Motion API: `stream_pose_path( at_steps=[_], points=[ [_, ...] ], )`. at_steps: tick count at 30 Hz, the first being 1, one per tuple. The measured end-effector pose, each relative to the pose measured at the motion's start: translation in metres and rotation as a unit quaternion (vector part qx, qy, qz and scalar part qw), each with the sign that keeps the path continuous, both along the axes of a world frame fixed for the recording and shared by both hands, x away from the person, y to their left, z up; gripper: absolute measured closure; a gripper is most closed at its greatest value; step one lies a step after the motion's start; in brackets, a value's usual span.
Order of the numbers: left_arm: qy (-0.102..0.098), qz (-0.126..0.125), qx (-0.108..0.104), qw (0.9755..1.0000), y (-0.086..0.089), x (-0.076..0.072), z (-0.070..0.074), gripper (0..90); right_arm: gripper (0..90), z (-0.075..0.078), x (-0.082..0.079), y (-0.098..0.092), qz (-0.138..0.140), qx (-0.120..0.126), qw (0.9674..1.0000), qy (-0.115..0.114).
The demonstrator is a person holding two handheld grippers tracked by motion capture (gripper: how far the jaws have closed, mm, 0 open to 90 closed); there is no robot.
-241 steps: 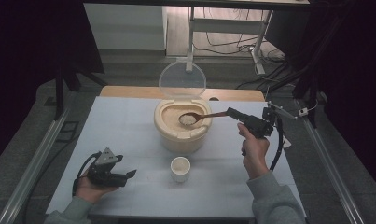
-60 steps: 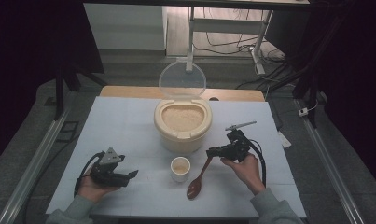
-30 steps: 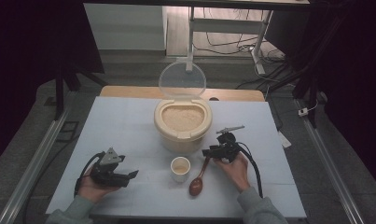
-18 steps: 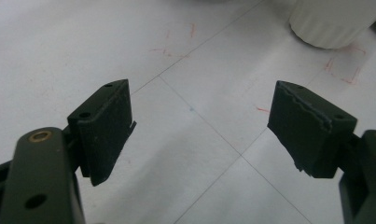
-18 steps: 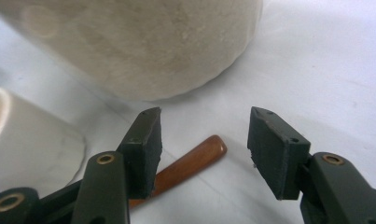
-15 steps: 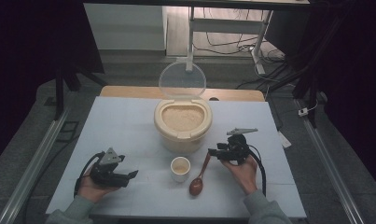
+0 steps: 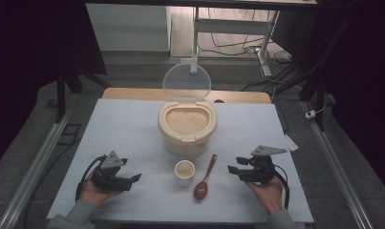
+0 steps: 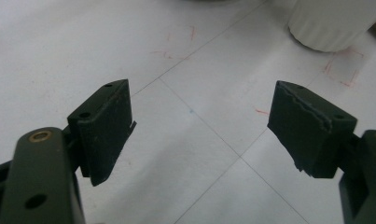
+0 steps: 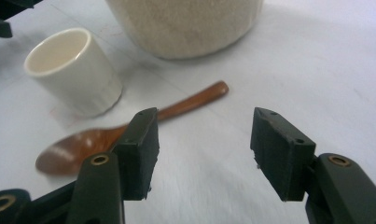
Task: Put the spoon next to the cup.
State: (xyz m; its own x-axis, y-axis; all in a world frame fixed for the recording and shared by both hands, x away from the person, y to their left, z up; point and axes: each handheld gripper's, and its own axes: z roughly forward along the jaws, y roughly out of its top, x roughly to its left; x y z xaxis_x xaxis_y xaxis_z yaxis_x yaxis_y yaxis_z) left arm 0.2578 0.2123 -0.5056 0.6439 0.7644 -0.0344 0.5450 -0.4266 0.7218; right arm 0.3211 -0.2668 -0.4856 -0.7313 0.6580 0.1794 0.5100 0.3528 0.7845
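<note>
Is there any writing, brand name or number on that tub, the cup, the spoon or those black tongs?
None can be read on the tub, cup, spoon or either gripper.
The table sheet bears faint red corner marks, not letters.

The table (image 7: 133, 124) bears a rice tub (image 7: 187, 125), cup (image 7: 184, 171) and spoon (image 7: 203, 179).

No readable text, label, brand or number anywhere; only faint red corner marks on the bench (image 8: 83, 56).
</note>
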Motion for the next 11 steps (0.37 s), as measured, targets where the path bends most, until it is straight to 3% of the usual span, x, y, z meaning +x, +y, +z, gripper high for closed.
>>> stream_pose_path(
  at_steps=[6, 11],
  points=[
    [0.001, 0.002, -0.003, 1.0000, 0.000, 0.000, 0.000, 21.2, 41.9, -0.004, -0.009, -0.019, -0.001, 0.008, 0.9999, -0.009],
    [0.002, 0.002, -0.005, 1.0000, 0.000, 0.000, 0.000, 21.1, 41.9, -0.002, -0.010, -0.022, 0.006, 0.006, 0.9998, -0.018]
  ],
)
